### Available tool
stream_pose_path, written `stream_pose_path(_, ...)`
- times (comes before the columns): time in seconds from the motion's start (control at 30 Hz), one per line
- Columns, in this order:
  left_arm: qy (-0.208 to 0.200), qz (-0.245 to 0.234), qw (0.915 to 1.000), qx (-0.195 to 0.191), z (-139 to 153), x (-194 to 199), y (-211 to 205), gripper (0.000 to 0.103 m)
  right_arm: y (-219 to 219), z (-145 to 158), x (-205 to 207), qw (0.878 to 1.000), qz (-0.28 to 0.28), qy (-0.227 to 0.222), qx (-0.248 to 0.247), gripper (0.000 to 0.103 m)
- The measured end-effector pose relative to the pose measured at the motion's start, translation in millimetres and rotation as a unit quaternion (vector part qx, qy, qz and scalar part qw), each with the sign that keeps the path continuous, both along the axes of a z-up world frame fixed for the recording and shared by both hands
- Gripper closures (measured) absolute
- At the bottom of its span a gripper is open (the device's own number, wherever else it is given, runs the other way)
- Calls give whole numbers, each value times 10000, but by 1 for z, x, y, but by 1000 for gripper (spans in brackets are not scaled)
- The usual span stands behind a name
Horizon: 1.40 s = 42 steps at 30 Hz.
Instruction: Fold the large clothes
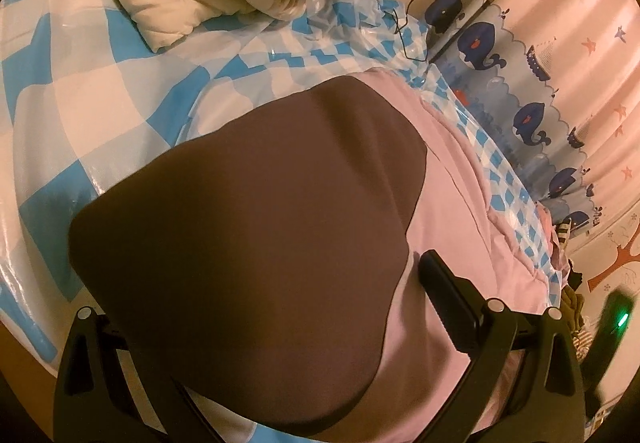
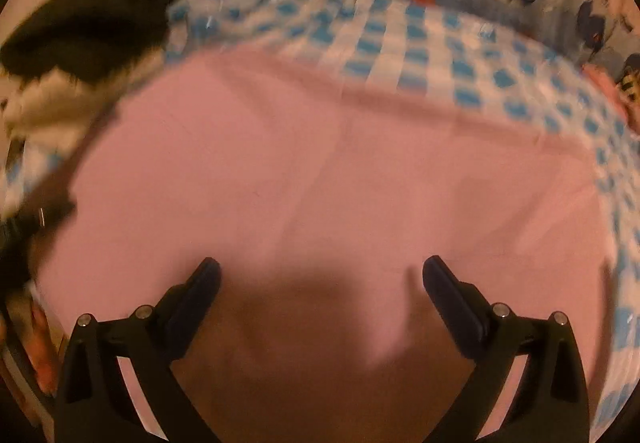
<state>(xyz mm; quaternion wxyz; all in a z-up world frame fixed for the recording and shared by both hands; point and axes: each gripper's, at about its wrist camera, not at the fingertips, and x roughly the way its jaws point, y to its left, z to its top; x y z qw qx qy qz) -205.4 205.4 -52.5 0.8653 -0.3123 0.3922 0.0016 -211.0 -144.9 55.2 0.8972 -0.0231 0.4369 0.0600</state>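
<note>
Right wrist view: the right gripper [image 2: 320,275] is hovering wide open and empty over a pink garment [image 2: 320,163].
Left wrist view: a brown cloth [image 1: 248,227] is hiding the left gripper [image 1: 280,283]; cannot tell its opening; pink showing at 3 o'clock.

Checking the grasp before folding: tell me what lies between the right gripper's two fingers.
Only the pink garment, shadowed; the right gripper is open above it, shown in the right wrist view.

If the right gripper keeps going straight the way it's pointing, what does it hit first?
Most likely the pink garment spread flat on the bed; the right gripper is open with nothing between its fingers, though the view is blurred.
</note>
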Motion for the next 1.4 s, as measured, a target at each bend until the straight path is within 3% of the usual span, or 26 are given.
stream_pose_path(0.2, 3, 10, 9999, 115, 2, -1, -3, 8, 3, 13, 74, 9997, -157, 67, -160, 6)
stream_pose_path(0.33, 7, 10, 9999, 120, 2, -1, -3, 8, -5, -18, 127, 9971, -435, 592, -178, 6)
stream_pose_path(0.43, -24, -24, 9999, 164, 4, -1, -5, 8, -2, -47, 136, 9943, -458, 941, -220, 5)
stream_pose_path(0.67, 2, -17, 9998, 221, 5, -2, -6, 8, -2, -31, 111, 9953, -335, 897, -132, 6)
stream_pose_path(0.9, 4, -17, 9997, 225, 5, -2, -6, 8, 6, -3, 32, 9985, 12, 543, -92, 6)
stream_pose_path(1.03, 6, -16, 9997, 234, 5, -2, -6, 8, 18, -5, -5, 9980, 160, 483, -371, 6)
stream_pose_path(1.23, 5, -41, 9995, 324, 6, -1, -6, 8, 16, -26, -14, 9979, 39, 526, -367, 5)
stream_pose_path(1.4, 72, -35, 10000, 4, 0, 0, 2, 8, 17, -8, -31, 9994, -24, 282, -194, 6)
